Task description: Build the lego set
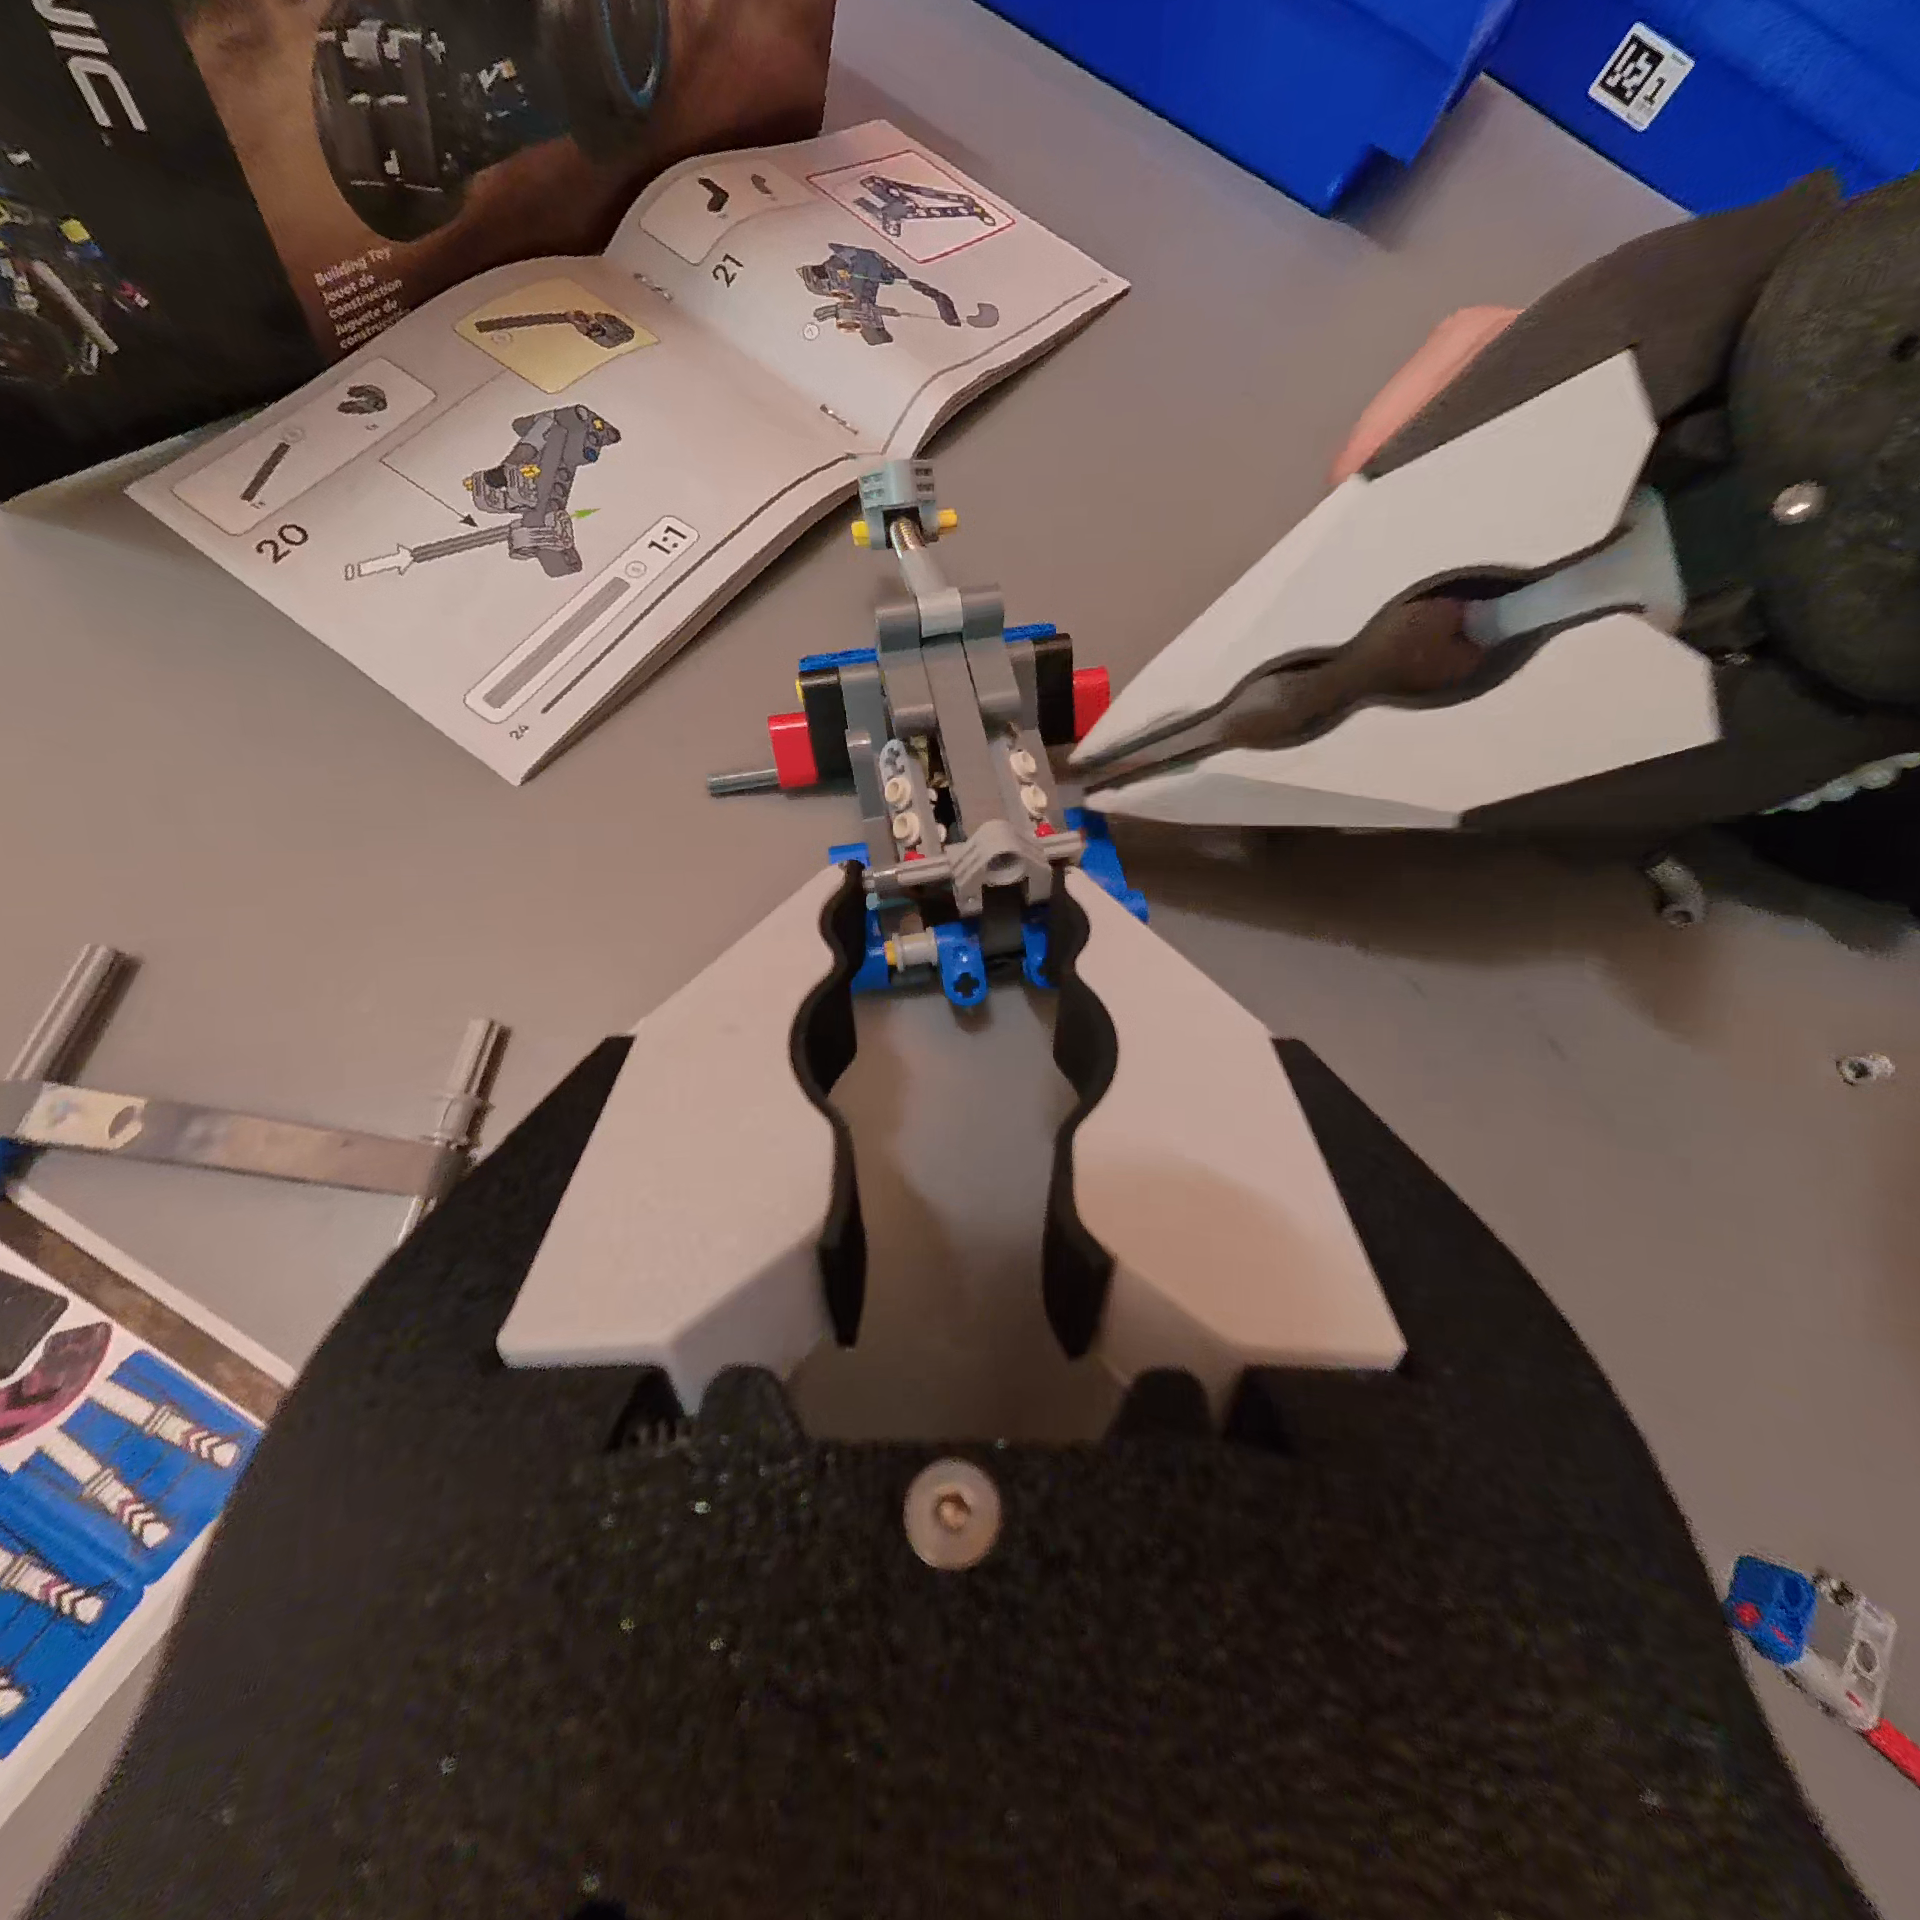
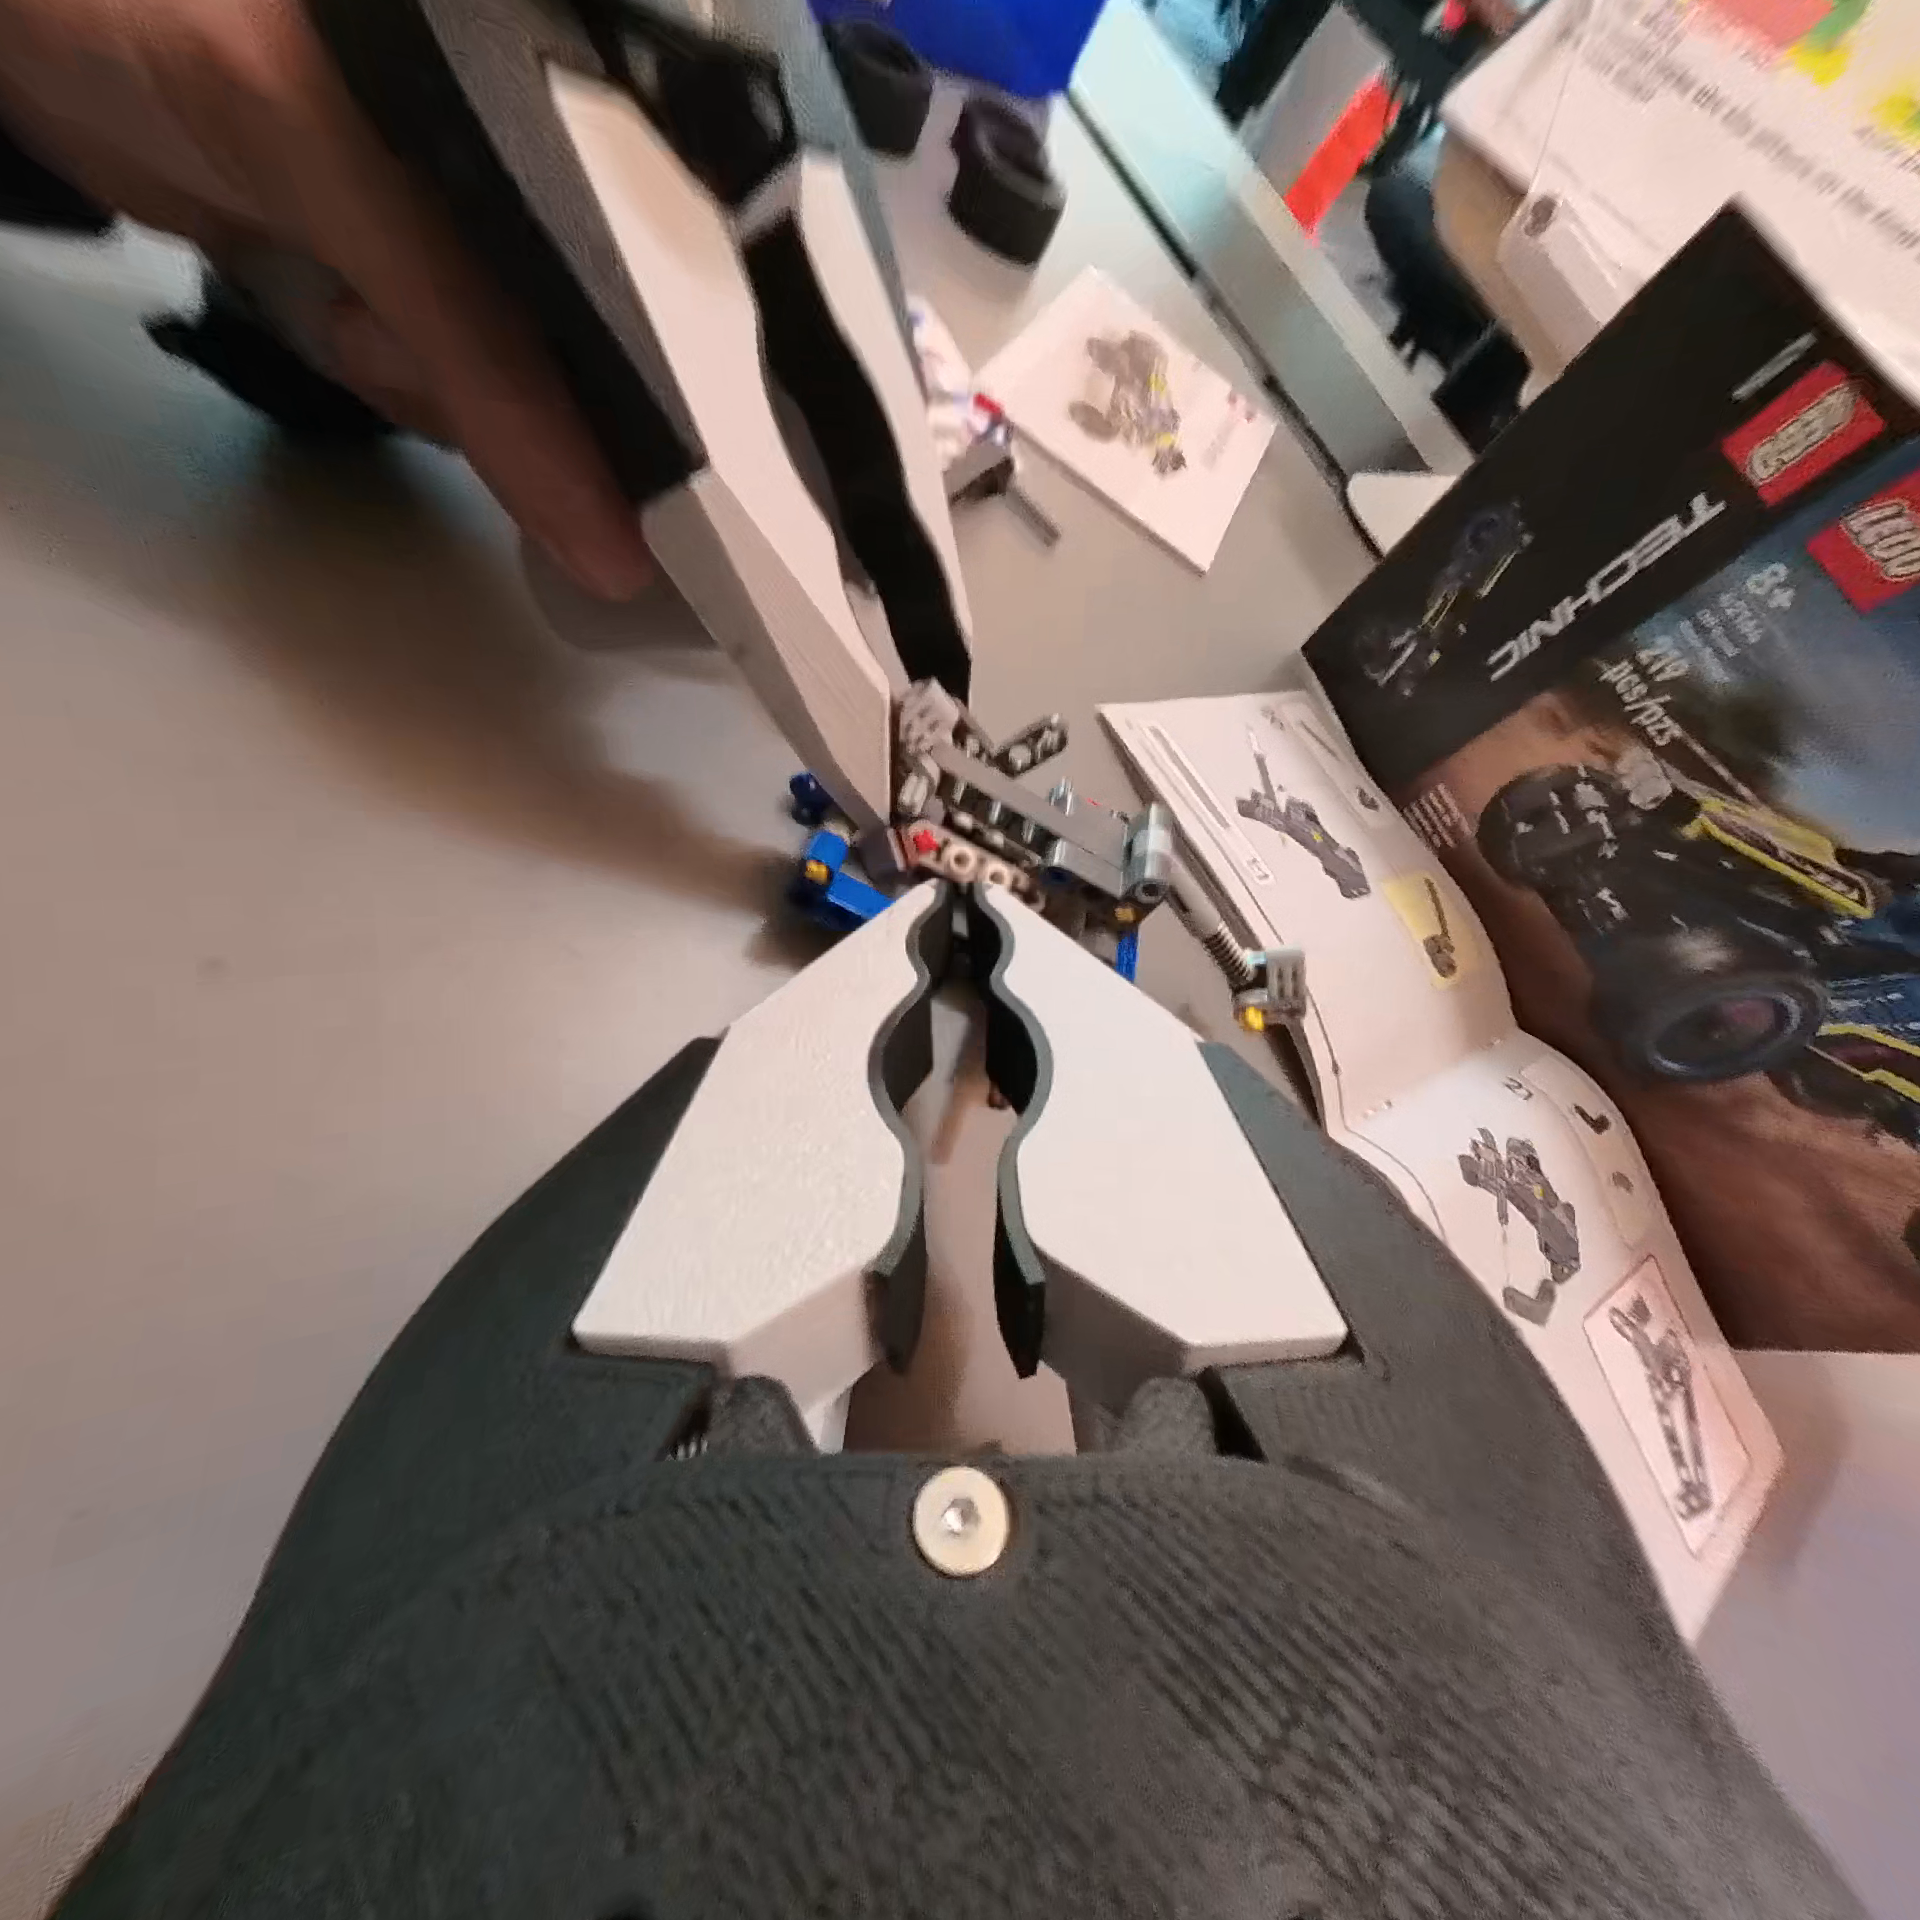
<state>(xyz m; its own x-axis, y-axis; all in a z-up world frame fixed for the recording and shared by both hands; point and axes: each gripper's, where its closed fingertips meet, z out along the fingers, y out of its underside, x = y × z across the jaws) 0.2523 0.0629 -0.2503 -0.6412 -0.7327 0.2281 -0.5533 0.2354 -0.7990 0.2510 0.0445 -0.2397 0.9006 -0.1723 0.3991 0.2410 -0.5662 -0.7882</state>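
A grey, blue and red brick model (image 1: 935,748) stands on the grey table (image 1: 312,883), with a sprung grey rod pointing away at its far end. My left gripper (image 1: 958,894) is shut on the model's near end, with a pad pressed on each side. My right gripper (image 1: 1081,779) comes in from the right, shut, with its tips against the model's right side. In the right wrist view the right gripper (image 2: 961,899) is shut at the model (image 2: 1018,821). The left gripper (image 2: 914,707) reaches down onto the model from above.
An open instruction booklet (image 1: 623,416) lies behind the model, with the dark set box (image 1: 208,156) beyond it. Blue bins (image 1: 1299,94) stand at the back right. A sticker sheet (image 1: 83,1507) and grey metal pieces (image 1: 239,1143) lie left. A small blue and white sub-assembly (image 1: 1808,1642) lies right. Left and right tips are no more than a few centimetres apart.
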